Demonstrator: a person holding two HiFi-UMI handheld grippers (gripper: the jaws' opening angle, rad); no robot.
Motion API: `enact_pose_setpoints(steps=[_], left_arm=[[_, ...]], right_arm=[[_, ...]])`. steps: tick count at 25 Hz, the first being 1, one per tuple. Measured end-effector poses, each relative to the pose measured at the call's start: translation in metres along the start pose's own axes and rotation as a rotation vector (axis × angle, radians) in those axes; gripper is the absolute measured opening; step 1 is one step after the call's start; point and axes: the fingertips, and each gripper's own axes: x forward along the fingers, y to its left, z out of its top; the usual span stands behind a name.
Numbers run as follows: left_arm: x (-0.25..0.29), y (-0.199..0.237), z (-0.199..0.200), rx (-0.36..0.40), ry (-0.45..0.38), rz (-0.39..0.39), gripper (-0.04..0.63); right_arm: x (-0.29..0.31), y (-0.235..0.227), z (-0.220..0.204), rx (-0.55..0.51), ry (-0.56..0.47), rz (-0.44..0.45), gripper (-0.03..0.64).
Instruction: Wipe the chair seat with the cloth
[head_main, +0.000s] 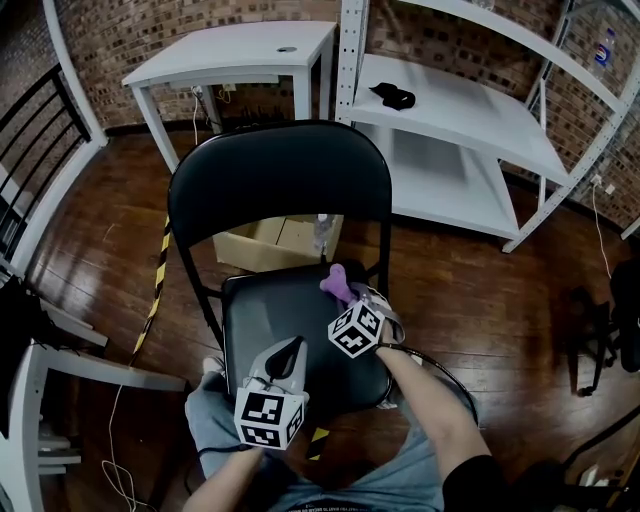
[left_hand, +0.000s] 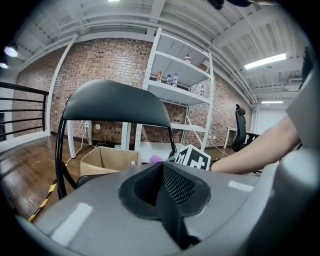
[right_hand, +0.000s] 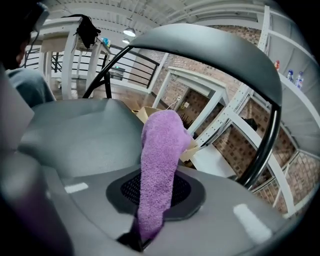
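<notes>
My right gripper (head_main: 346, 298) has its jaws pinched shut on the purple cloth (head_main: 337, 282). The cloth sticks out past the tips as a long strip, running along my jaws toward the backrest (head_main: 280, 180). The chair seat (head_main: 265, 320) lies just under that free end, though I cannot tell if they touch. Most of the seat spreads left of my tool and back toward me. My left gripper (head_main: 290, 352) hovers there, jaws together on nothing. I judge the stroke should go down, then leftward.
</notes>
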Motion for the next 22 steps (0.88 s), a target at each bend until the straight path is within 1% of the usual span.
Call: enact_pose_setpoints(steps=[5, 12, 18, 22], left_arm=[[-0.005, -0.009, -0.002, 0.007, 0.000, -0.005, 0.005], [-0.013, -0.025, -0.001, 0.013, -0.016, -0.012, 0.005], [-0.018, -0.039, 0.001, 0.021, -0.029, -0.025, 0.005], [-0.019, -0.049, -0.001, 0.019, -0.032, -0.033, 0.005]], right_arm=[[-0.026, 0.024, -0.020, -0.023, -0.006, 0.018, 0.046], [-0.071, 0.065, -0.042, -0.076, -0.036, 0.047, 0.046], [-0.109, 0.097, -0.058, -0.098, -0.053, 0.079, 0.046], [-0.132, 0.113, -0.069, -0.072, -0.062, 0.098, 0.046]])
